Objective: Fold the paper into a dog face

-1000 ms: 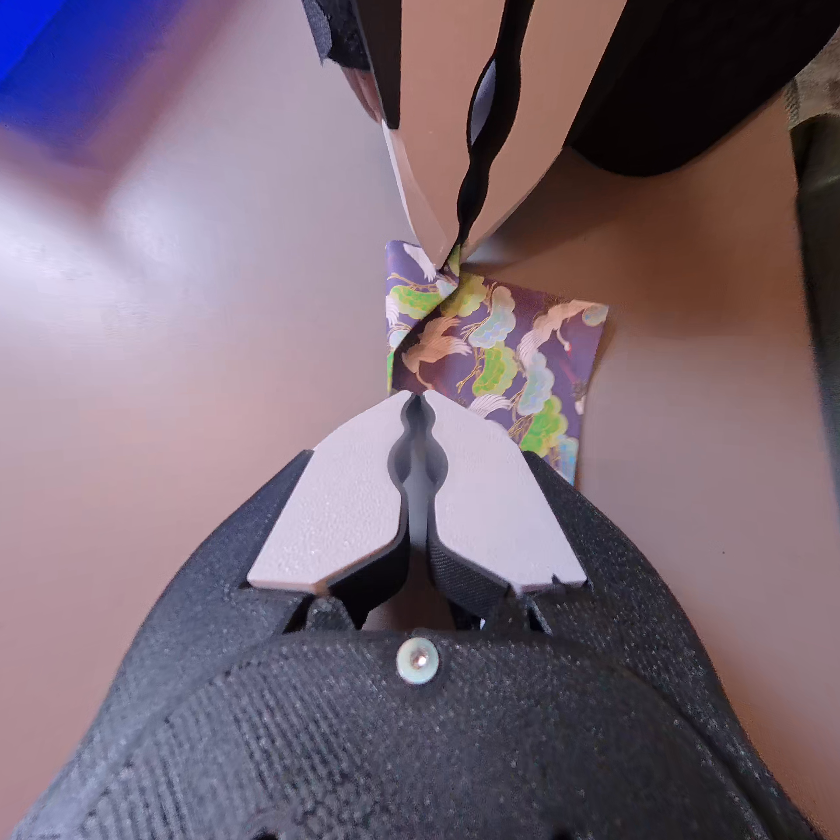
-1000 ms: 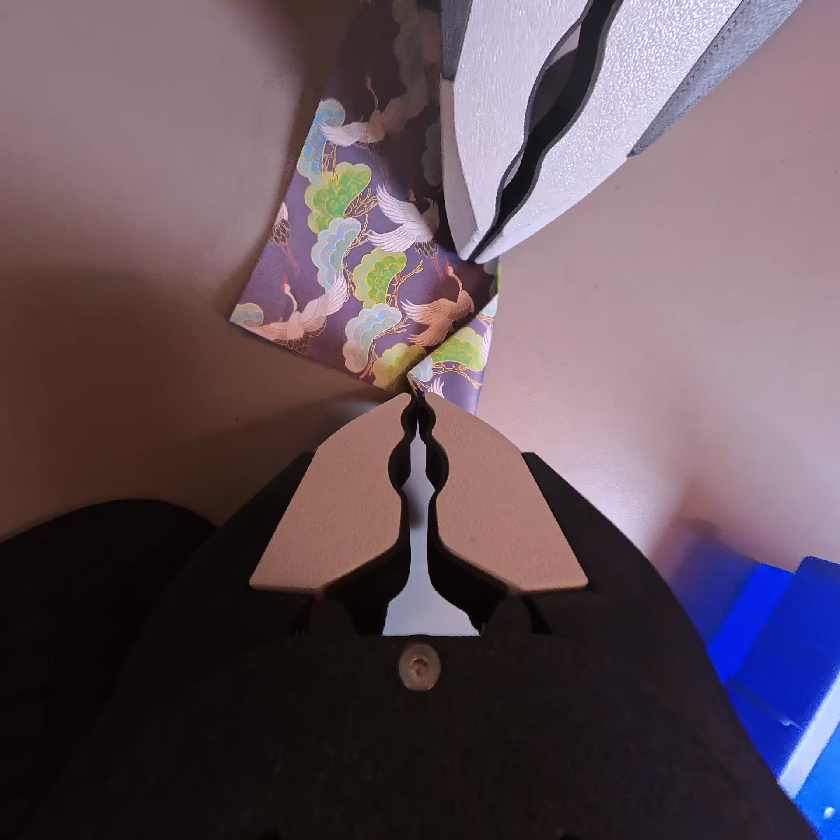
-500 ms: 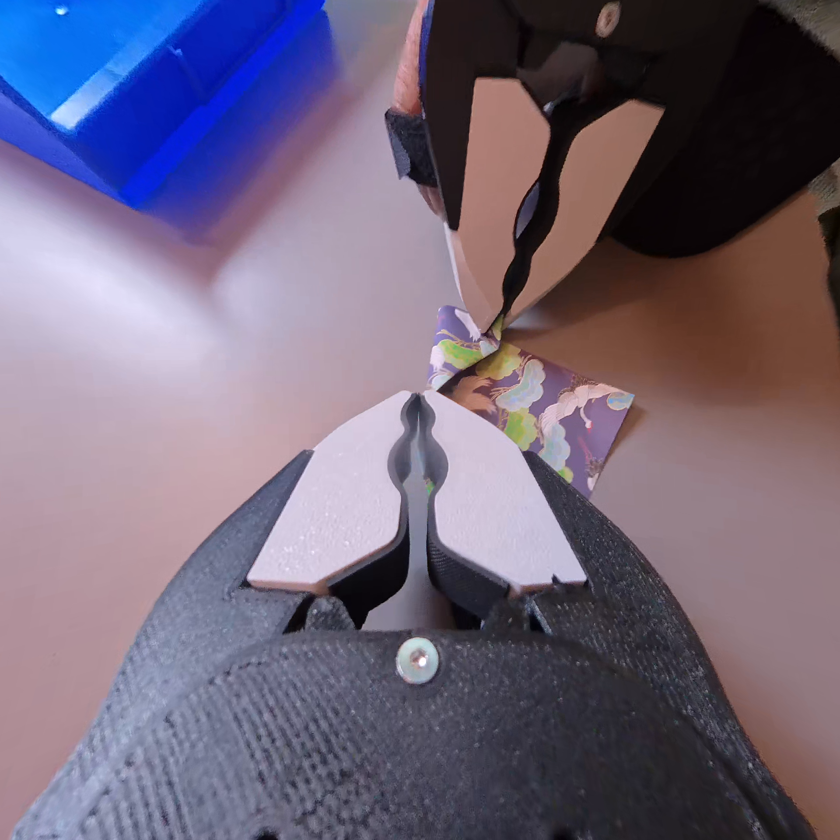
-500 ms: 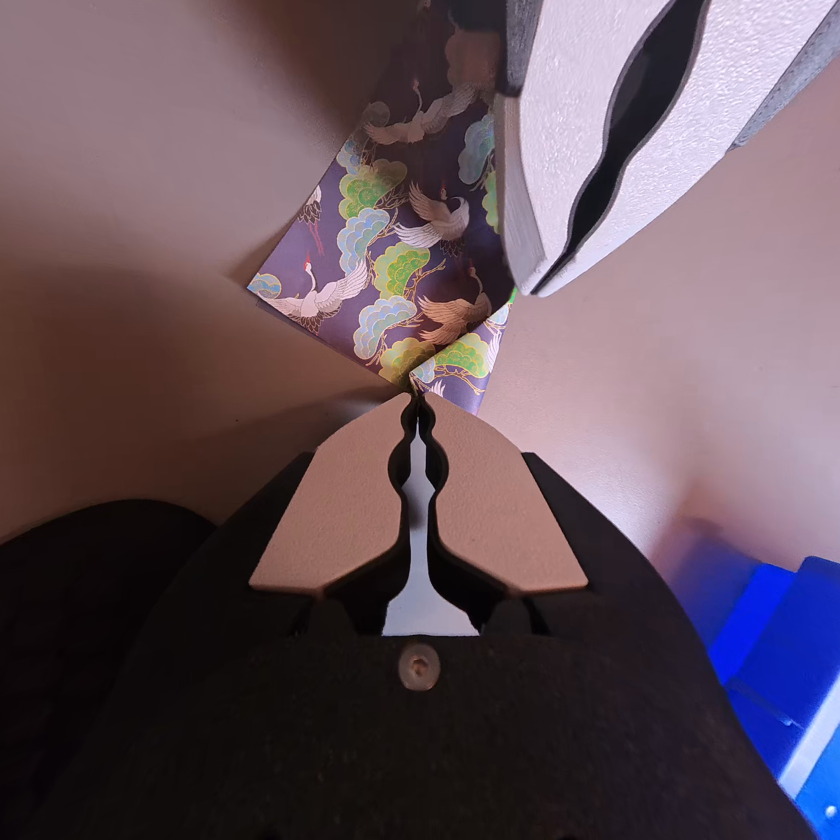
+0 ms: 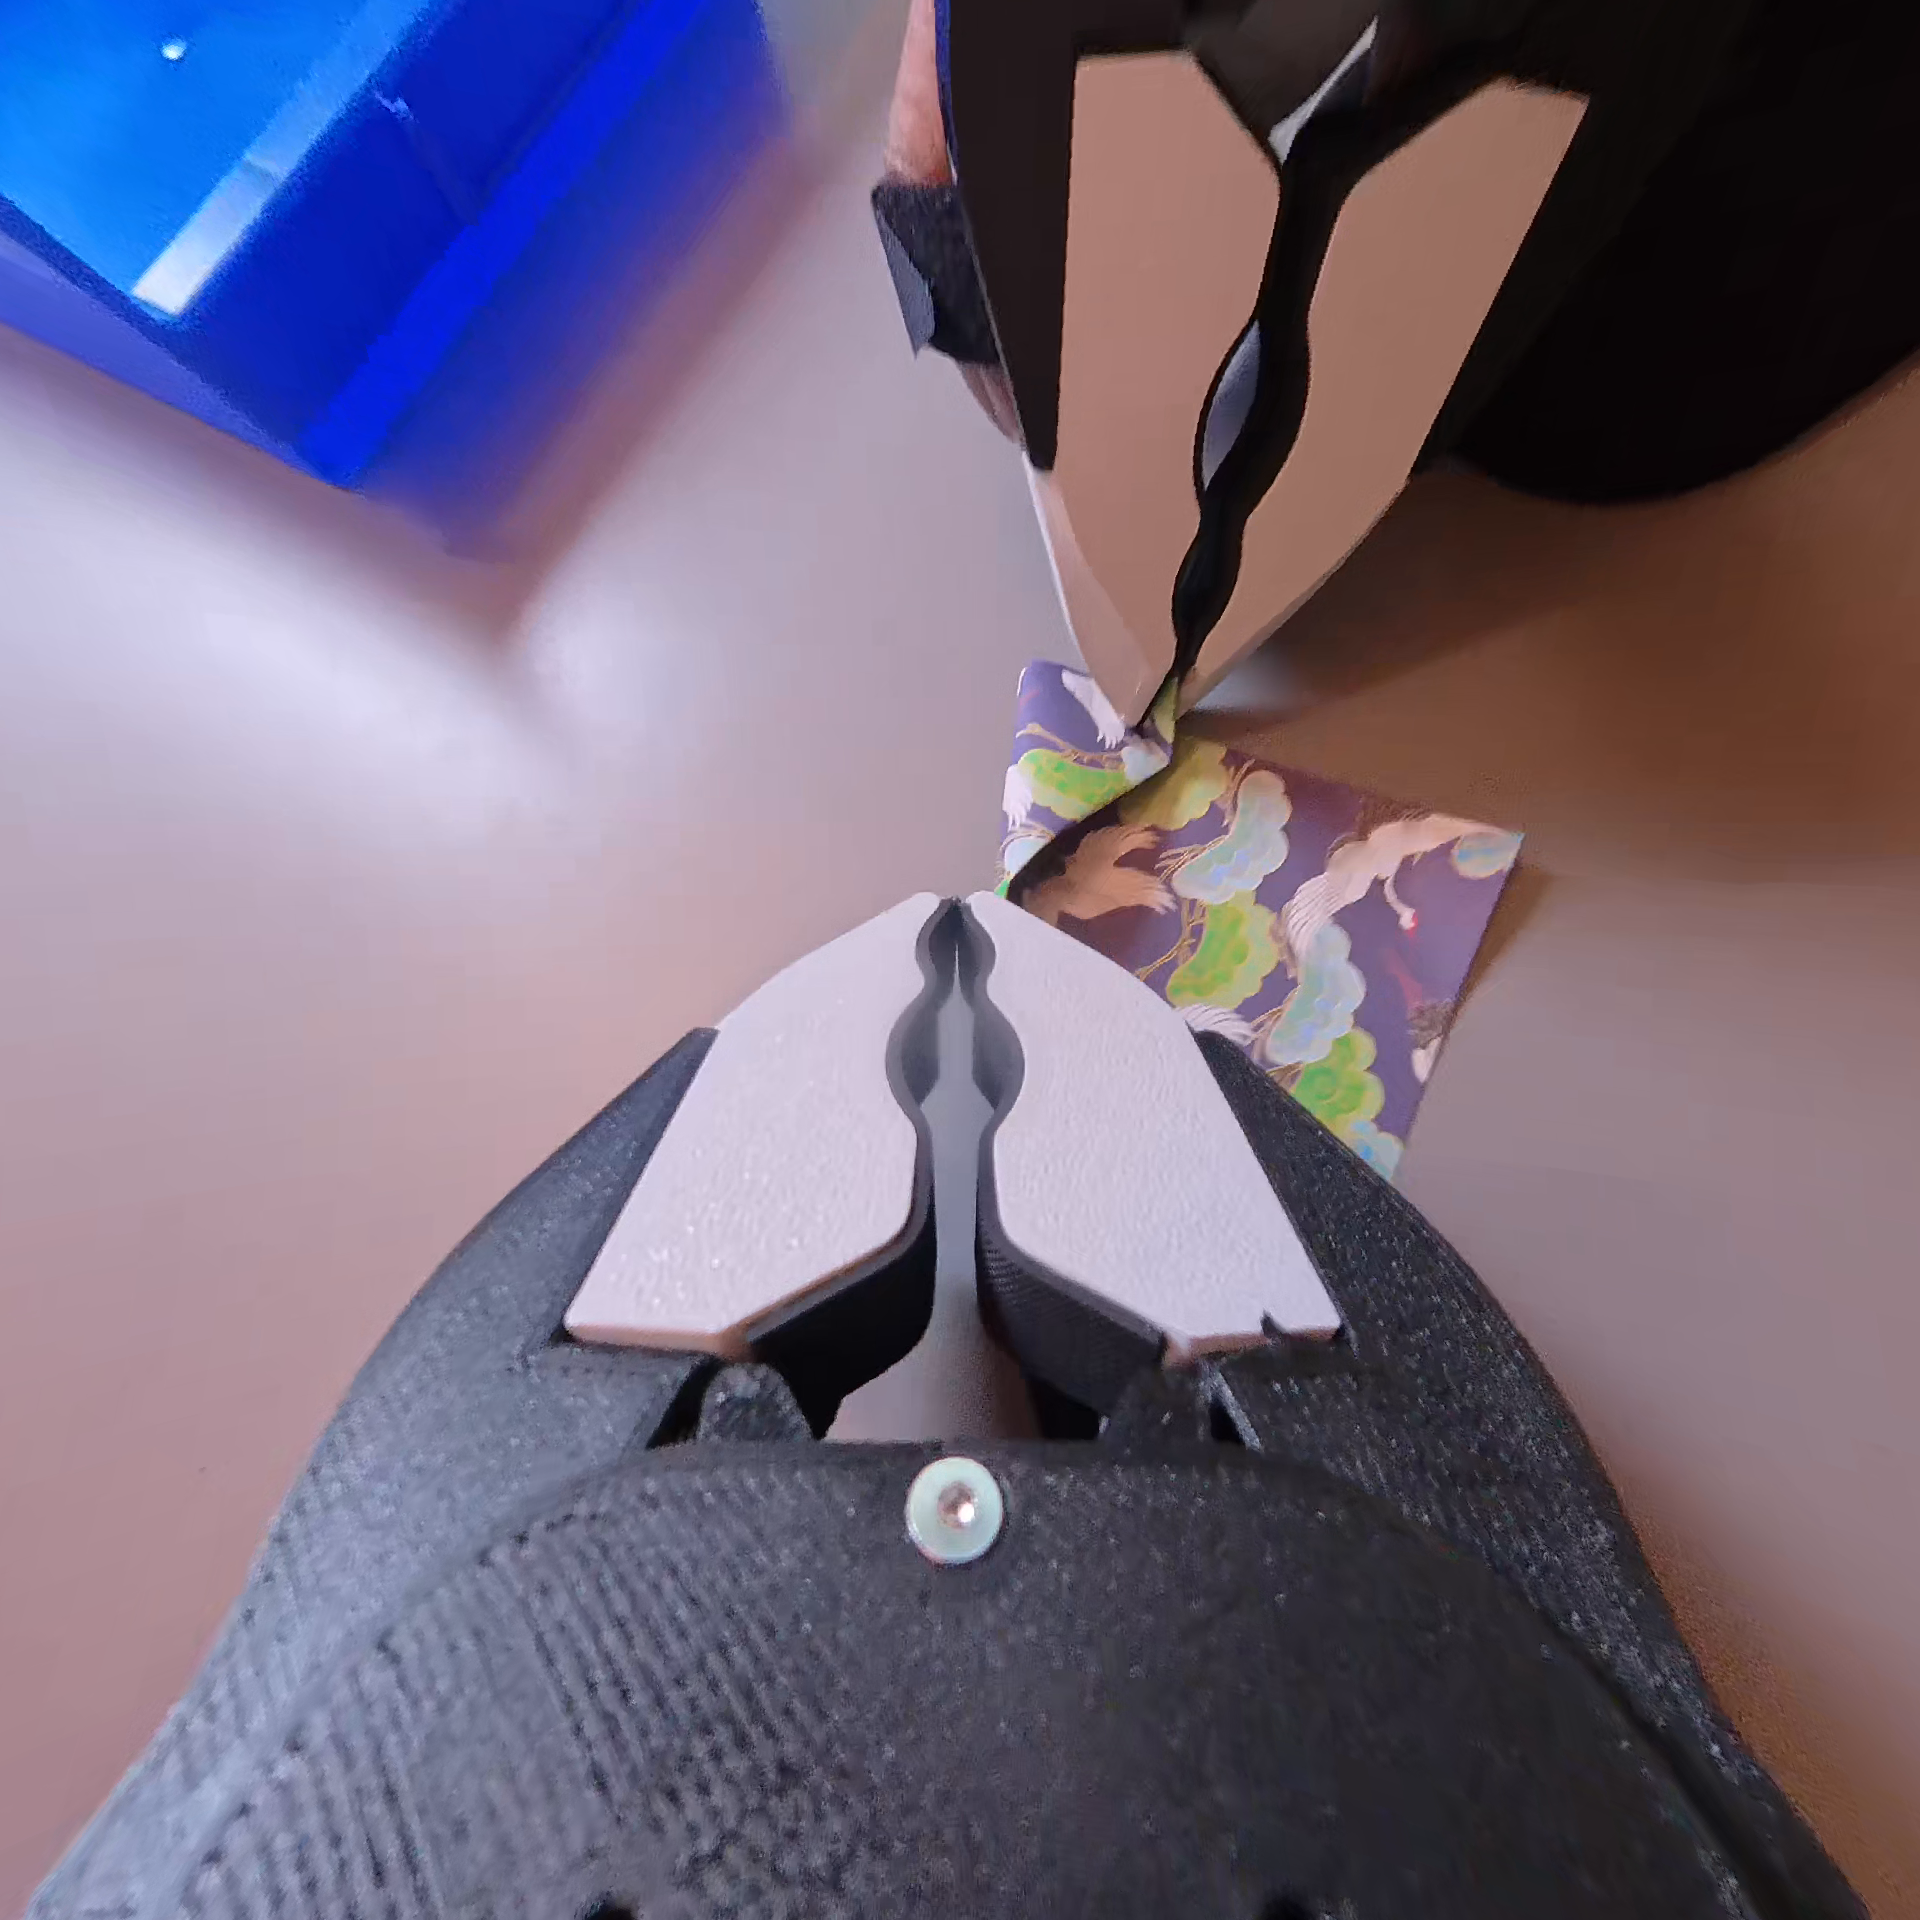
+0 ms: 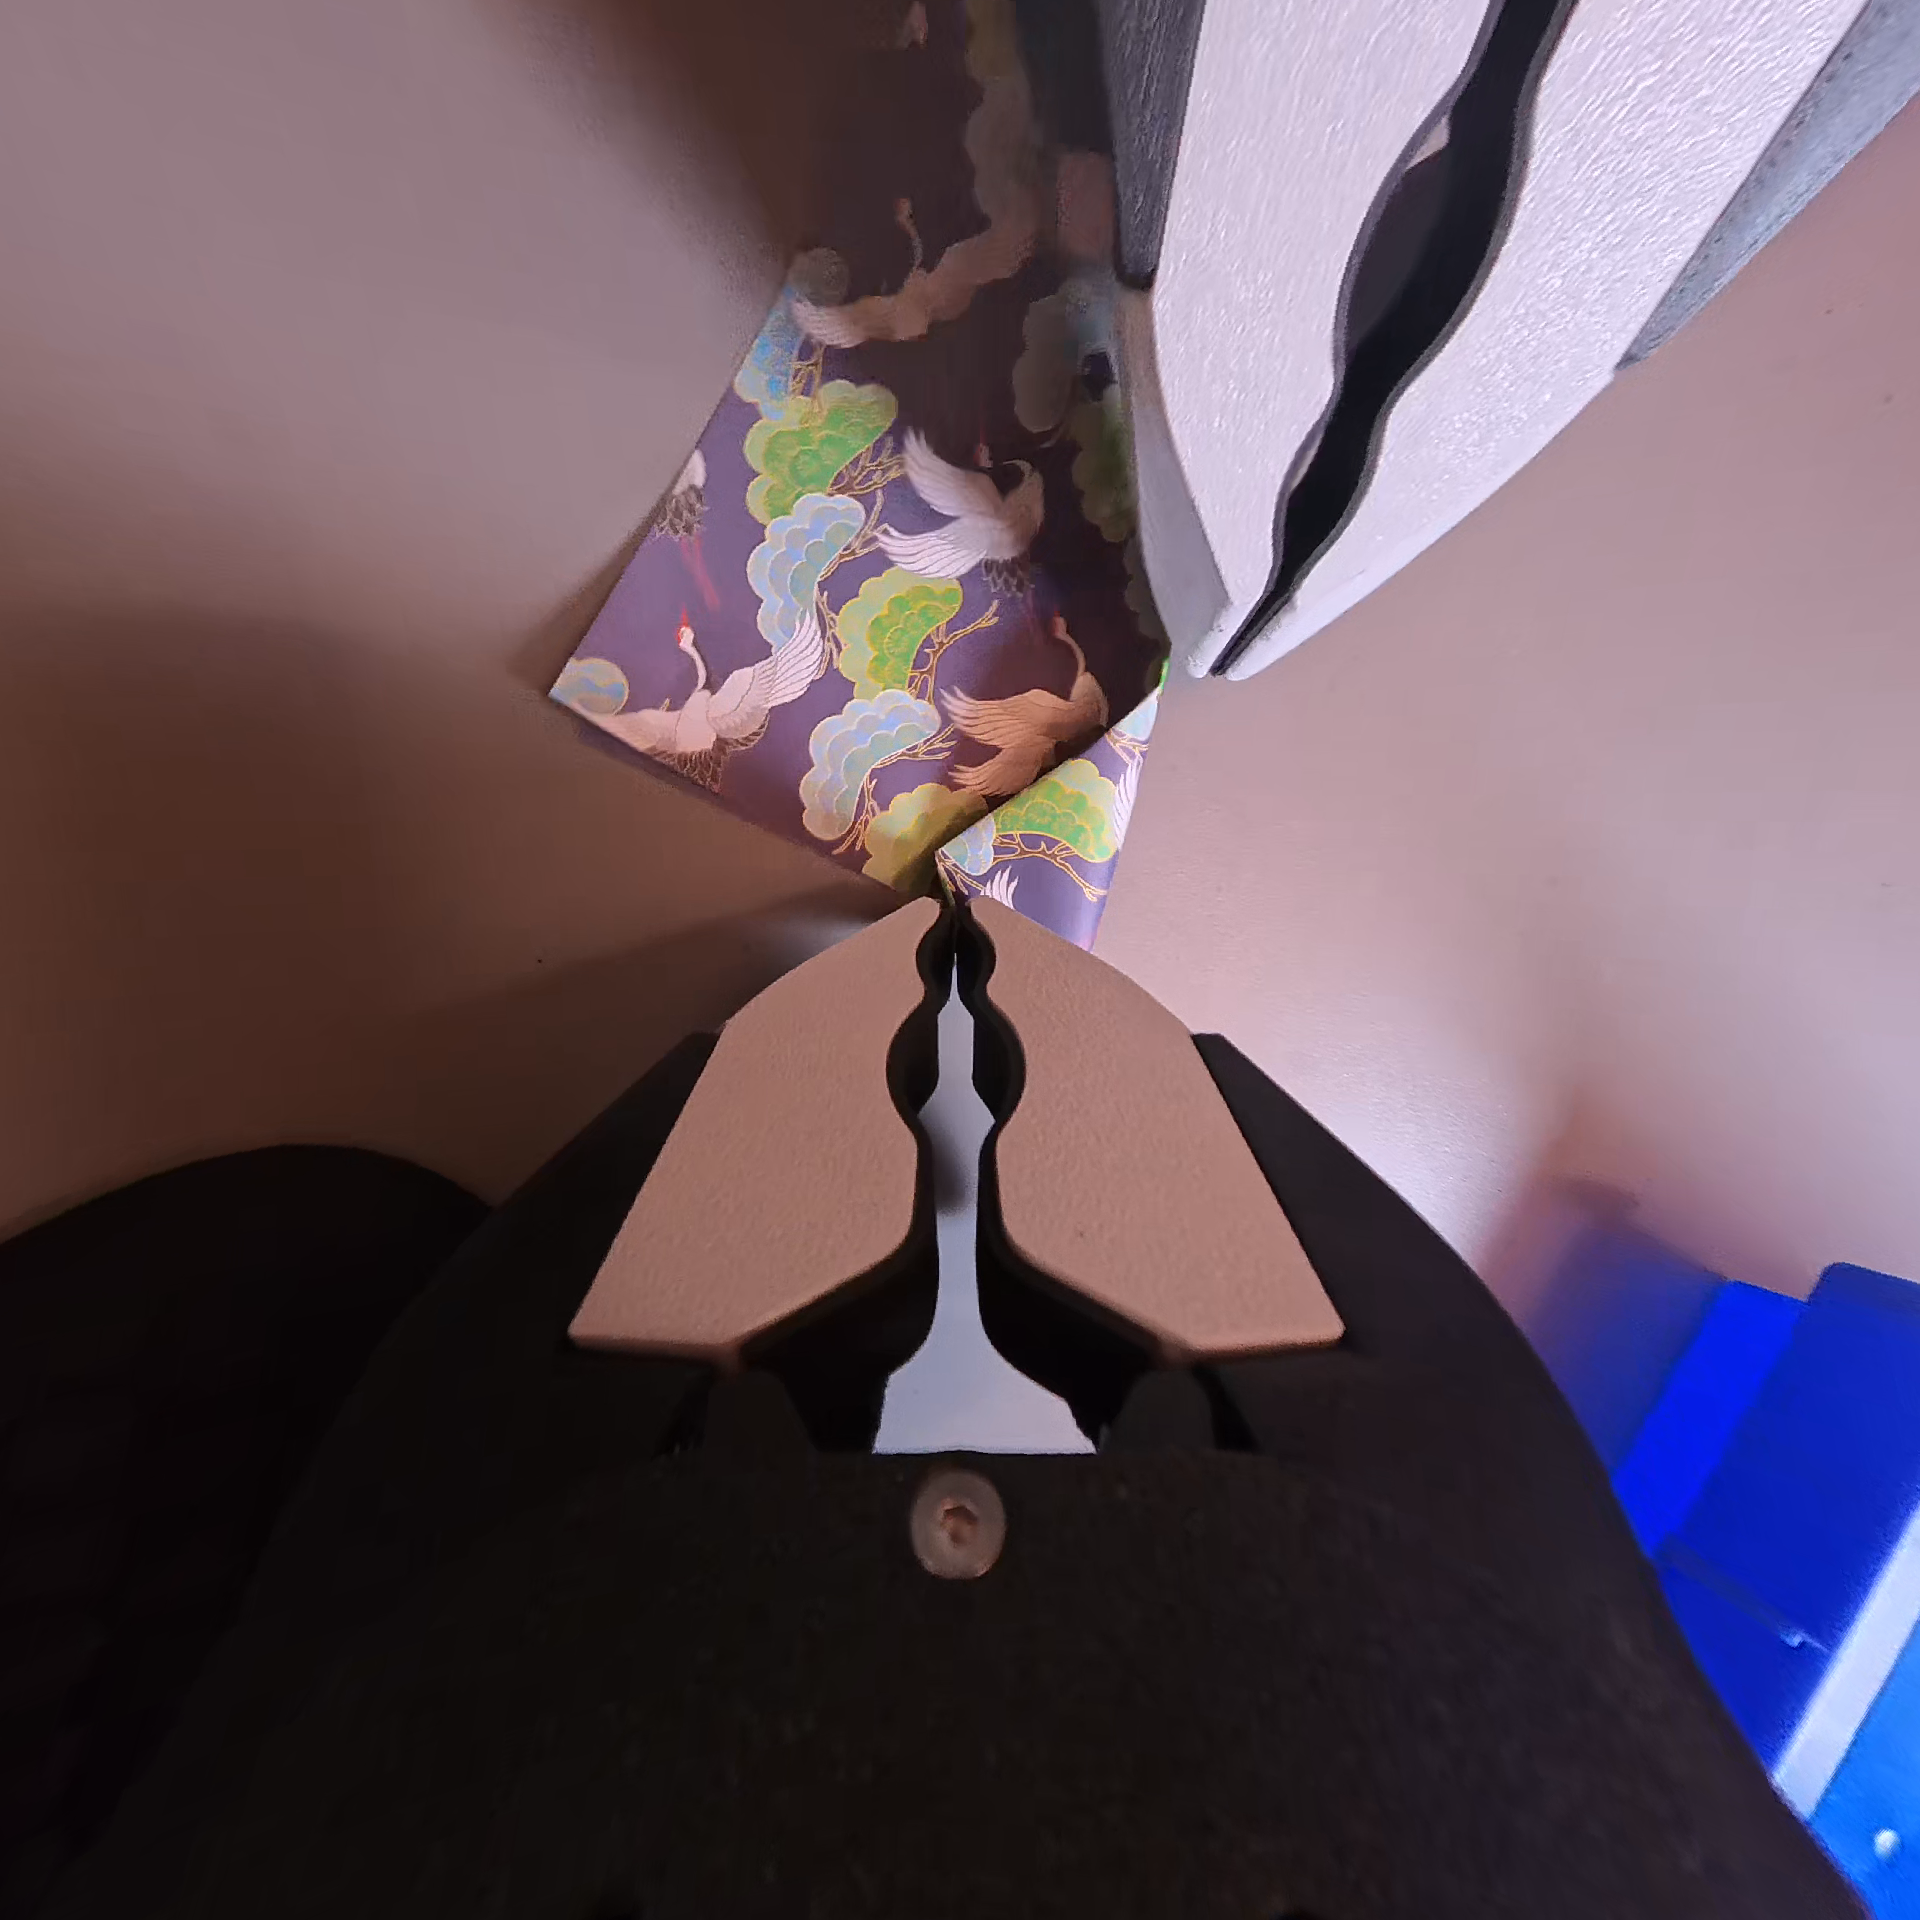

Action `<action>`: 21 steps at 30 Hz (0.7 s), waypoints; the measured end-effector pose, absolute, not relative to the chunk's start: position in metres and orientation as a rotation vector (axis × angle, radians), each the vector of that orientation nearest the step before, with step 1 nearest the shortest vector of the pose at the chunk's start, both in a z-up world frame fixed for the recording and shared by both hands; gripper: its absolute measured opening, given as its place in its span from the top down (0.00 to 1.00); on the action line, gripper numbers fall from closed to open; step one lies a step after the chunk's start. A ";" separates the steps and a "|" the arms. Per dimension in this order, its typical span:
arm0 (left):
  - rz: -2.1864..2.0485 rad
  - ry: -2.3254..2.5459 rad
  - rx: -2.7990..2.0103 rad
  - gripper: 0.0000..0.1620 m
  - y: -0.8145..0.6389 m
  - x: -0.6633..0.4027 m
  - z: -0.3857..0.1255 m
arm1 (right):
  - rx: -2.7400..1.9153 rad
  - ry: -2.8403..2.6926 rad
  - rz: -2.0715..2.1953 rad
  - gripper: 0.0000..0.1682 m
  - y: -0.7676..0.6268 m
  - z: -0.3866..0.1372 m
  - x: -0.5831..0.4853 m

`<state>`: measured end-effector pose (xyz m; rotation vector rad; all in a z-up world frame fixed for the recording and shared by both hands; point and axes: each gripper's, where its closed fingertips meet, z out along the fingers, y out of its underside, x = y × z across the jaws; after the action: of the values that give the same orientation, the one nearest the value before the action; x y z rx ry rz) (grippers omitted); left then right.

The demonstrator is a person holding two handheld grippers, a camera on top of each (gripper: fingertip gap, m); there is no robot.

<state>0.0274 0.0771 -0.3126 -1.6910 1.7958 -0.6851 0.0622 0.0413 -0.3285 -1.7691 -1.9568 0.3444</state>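
- I have the patterned origami paper (image 5: 1278, 935) lying on the pinkish desk (image 5: 416, 883), already partly folded, with a small flap turned up at its far-left corner.
- My right gripper (image 6: 954, 914) is clenched on that flap's corner; its tips meet right at the paper edge. In the left wrist view the same gripper (image 5: 1169, 701) comes down from the far side, pinching the corner so the flap can be steered along its crease.
- My left gripper (image 5: 951, 906) is closed with nothing visibly between its tips. They sit at the near-left edge of the sheet, by the end of the fold line. I judge it is there as an anchor, keeping the sheet from sliding while the right one works the flap, though I cannot tell if it truly presses down.
- The right wrist view shows the left gripper (image 6: 1221, 665) with its tips at the paper's right edge, beside the crease.
- A blue bin (image 5: 312, 208) stands far left, well apart.
- My reading: this flap is one ear, not yet flattened.
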 end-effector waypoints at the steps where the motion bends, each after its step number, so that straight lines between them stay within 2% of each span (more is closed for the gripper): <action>1: -0.714 1.788 -1.690 1.00 0.076 0.028 -0.310 | -1.769 -1.958 0.344 1.00 0.041 -0.329 0.062; 21: -0.590 1.880 -1.704 1.00 0.071 0.029 -0.329 | -1.753 -1.969 0.338 1.00 0.041 -0.329 0.062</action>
<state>0.0289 0.0711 -0.3290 -1.7039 1.8802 -0.5895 0.0620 0.0410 -0.3286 -1.7531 -1.9689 0.3376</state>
